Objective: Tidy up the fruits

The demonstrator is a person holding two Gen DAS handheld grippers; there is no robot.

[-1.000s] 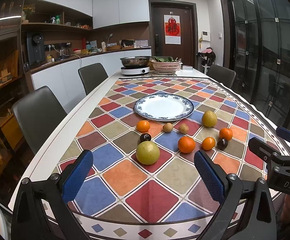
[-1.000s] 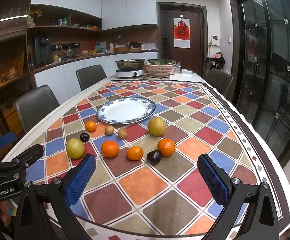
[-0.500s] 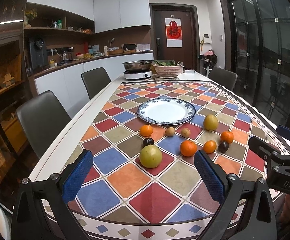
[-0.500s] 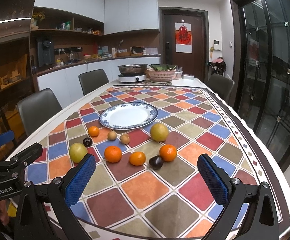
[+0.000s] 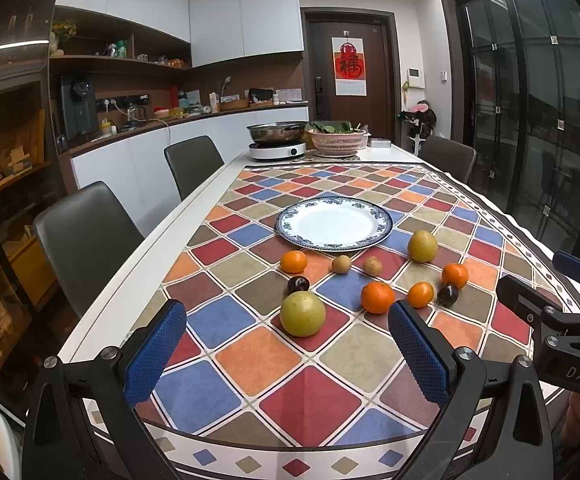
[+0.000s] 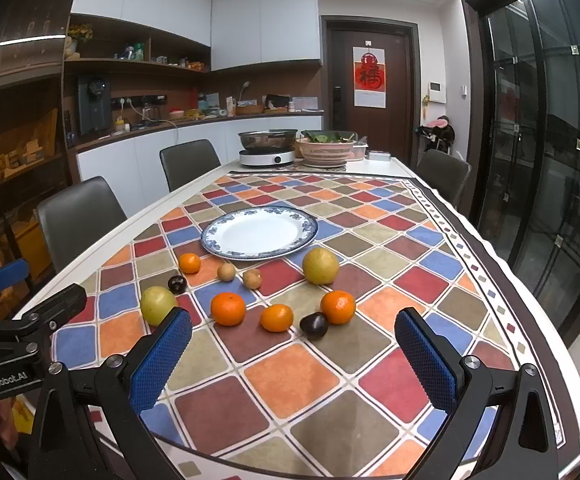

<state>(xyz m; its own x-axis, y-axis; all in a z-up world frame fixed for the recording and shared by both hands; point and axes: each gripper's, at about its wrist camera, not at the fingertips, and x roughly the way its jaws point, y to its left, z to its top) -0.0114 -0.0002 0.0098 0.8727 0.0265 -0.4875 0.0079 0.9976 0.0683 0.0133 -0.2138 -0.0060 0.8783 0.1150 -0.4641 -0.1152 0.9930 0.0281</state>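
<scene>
A white plate with a blue rim [image 5: 334, 227] [image 6: 259, 232] sits mid-table. In front of it lie loose fruits: two yellow-green pears [image 5: 302, 313] [image 5: 422, 245], several oranges [image 5: 377, 297] [image 6: 227, 308], two dark plums [image 5: 298, 283] [image 6: 314, 325] and two small brown fruits [image 5: 341, 264]. My left gripper [image 5: 285, 352] is open and empty, above the table's near edge, with the near pear straight ahead. My right gripper [image 6: 292, 356] is open and empty, short of the oranges and a plum.
The checkered tablecloth [image 5: 310, 384] covers a long table. A hotpot cooker [image 5: 277, 142] and a pink basket of greens [image 5: 338, 138] stand at the far end. Grey chairs [image 5: 85, 236] line the left side, one at the far right [image 6: 444, 172].
Both grippers have tilted up and drawn back slightly, so the table and fruits sit lower in both views. Both stay open; no fruit has moved.
</scene>
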